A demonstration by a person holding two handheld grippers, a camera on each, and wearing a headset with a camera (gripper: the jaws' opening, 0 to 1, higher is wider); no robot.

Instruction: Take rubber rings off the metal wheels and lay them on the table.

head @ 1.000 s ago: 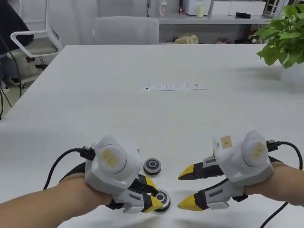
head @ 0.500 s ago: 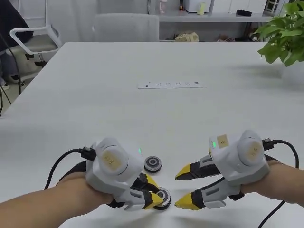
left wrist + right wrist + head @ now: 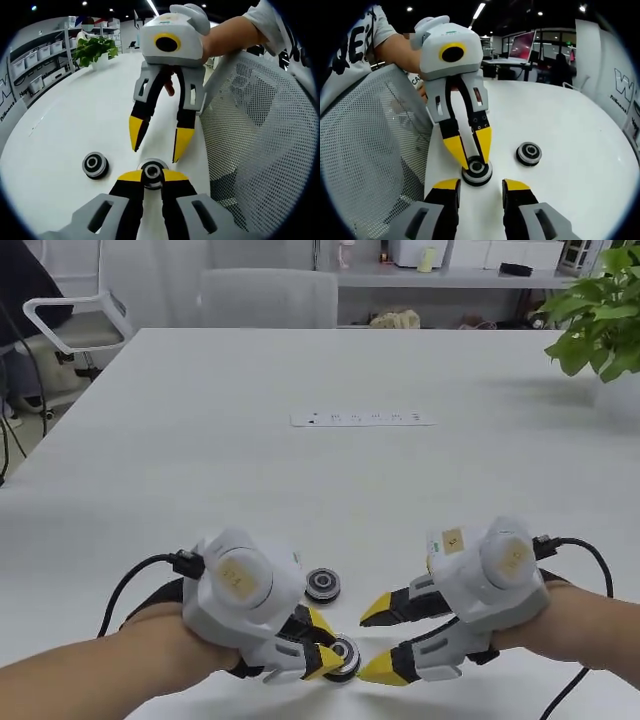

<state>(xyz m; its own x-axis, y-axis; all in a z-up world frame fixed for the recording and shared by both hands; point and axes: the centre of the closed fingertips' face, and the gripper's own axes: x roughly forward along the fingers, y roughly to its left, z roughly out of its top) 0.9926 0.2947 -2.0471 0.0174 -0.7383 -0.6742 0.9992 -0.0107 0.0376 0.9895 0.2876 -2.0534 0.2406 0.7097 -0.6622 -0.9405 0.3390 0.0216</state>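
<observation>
Left claw clamped on a wheel, right claw spread facing it.

The left gripper [image 3: 322, 645] [image 3: 152, 174] pinches the small round metal wheel with black rubber ring [image 3: 345, 652] [image 3: 152, 172] [image 3: 477, 171] between yellow tips. The right gripper [image 3: 364, 645] [image 3: 481, 186] points at it, jaws apart, tips just beside the wheel. A second ringed wheel [image 3: 322, 584] [image 3: 95, 165] [image 3: 529, 153] lies flat near the left claw on the smooth white table [image 3: 300, 480]. Both forearms sit low and angle inward.

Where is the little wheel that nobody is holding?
The loose wheel lies flat on the table in the head view, just beyond the left gripper and its held wheel.
</observation>
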